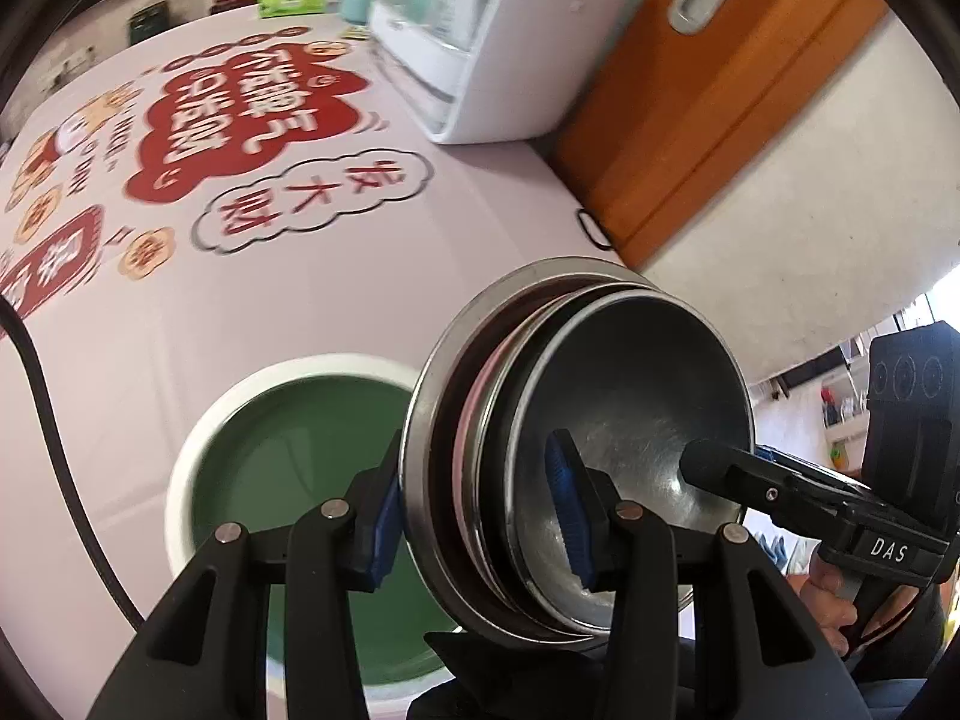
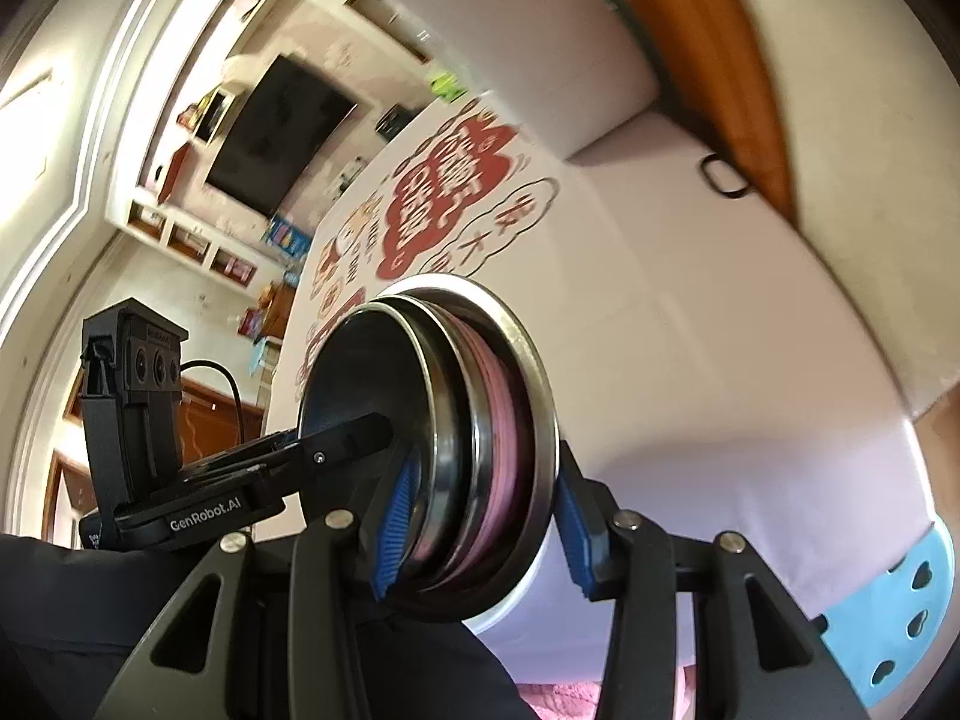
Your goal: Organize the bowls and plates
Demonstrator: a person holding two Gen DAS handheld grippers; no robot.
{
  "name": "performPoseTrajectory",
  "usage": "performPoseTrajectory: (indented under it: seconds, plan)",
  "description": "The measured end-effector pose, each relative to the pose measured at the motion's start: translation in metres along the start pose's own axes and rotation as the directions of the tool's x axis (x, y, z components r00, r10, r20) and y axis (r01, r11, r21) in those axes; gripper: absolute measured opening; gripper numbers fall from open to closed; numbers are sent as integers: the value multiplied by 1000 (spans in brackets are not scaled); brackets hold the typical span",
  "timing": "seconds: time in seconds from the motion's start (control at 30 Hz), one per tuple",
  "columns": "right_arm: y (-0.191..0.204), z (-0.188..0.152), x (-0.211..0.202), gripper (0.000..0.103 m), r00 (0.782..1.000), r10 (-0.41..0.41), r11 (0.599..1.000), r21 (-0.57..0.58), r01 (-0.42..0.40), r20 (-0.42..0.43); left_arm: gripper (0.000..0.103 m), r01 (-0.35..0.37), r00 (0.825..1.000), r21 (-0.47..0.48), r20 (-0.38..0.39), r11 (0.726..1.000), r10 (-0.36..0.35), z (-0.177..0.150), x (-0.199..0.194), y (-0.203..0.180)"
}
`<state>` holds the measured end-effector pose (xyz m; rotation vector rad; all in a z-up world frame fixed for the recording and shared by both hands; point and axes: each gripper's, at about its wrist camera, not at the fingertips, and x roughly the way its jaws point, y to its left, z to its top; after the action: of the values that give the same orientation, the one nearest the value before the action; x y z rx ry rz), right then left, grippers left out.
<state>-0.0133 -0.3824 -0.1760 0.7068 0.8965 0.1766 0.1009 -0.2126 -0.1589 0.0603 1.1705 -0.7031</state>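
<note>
Left tool (image 1: pixel 480 516) and right tool (image 2: pixel 480 531) both clamping tilted metal bowl stack (image 1: pixel 624 420), green plate (image 1: pixel 312 480) behind, white appliance (image 1: pixel 504 36) beyond

A white printed table (image 1: pixel 420 252) carries a green plate (image 1: pixel 288 450) and a white appliance (image 1: pixel 510 30).

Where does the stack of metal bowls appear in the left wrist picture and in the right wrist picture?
Left wrist: the stack of metal bowls is at lower centre-right, on edge, open side facing right, clamped by the left hand-held gripper.
Right wrist: the stack is at lower centre, open side facing left, between the fingers of the right hand-held gripper.
Shared landmark: the red printed cloud on the tablecloth.
</note>
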Motion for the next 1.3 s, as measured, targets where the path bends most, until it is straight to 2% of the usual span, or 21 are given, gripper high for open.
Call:
performPoseTrajectory:
  seconds: [0.43, 0.7, 0.87, 1.13, 1.3]
  plan:
    - [44, -17, 36, 43, 994, 30, 997, -72, -37, -104, 42, -38, 999, -118, 16, 992, 40, -35, -28, 50]
    - [63, -30, 65, 43, 979, 14, 993, -109, -37, -202, 42, -58, 998, -217, -19, 975, 55, -58, -31, 84]
    - [67, -35, 76, 43, 971, -22, 993, -120, -7, -238, 42, -64, 997, -249, -50, 966, 53, -66, -26, 95]
    - [65, -36, 77, 43, 970, -118, 985, -148, 87, -213, 42, -77, 996, -245, -67, 966, 63, -66, -17, 92]
    - [61, -28, 75, 43, 975, -116, 987, -133, 92, -190, 42, -92, 995, -251, -48, 964, 83, -60, -15, 87]
